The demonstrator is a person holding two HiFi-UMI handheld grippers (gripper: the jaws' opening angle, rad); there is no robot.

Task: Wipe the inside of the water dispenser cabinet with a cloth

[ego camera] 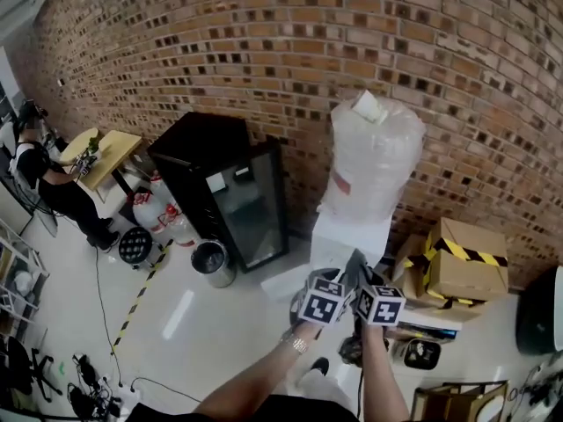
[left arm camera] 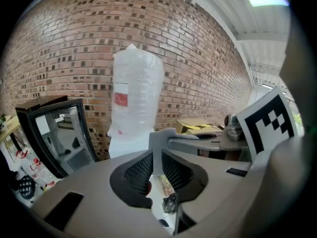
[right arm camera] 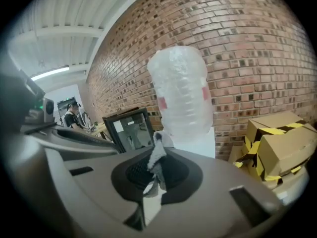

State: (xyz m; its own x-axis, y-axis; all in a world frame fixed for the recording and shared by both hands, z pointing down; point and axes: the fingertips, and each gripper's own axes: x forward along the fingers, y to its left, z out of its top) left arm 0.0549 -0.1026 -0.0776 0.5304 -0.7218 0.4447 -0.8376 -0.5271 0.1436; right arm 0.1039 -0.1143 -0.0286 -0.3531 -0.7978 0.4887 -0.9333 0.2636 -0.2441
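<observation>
Cloth carried in the right gripper (right arm camera: 157, 163); dispenser cabinet ahead, not yet reached.

A grey-white cloth (right arm camera: 158, 152) is pinched between the right jaws. The left gripper (left arm camera: 157, 155) is seen with its jaws closed on nothing. The two grippers are held just beside each other. The water dispenser (ego camera: 369, 156) stands upright against the brick wall (ego camera: 264, 51), straight ahead of both and well apart from them, with its long axis vertical. Its upper part is wrapped in plastic wrap (right arm camera: 181, 88). The cabinet (ego camera: 350, 236) is the plain white base below. No opening can be made out, so a door is probably to be opened first.
</observation>
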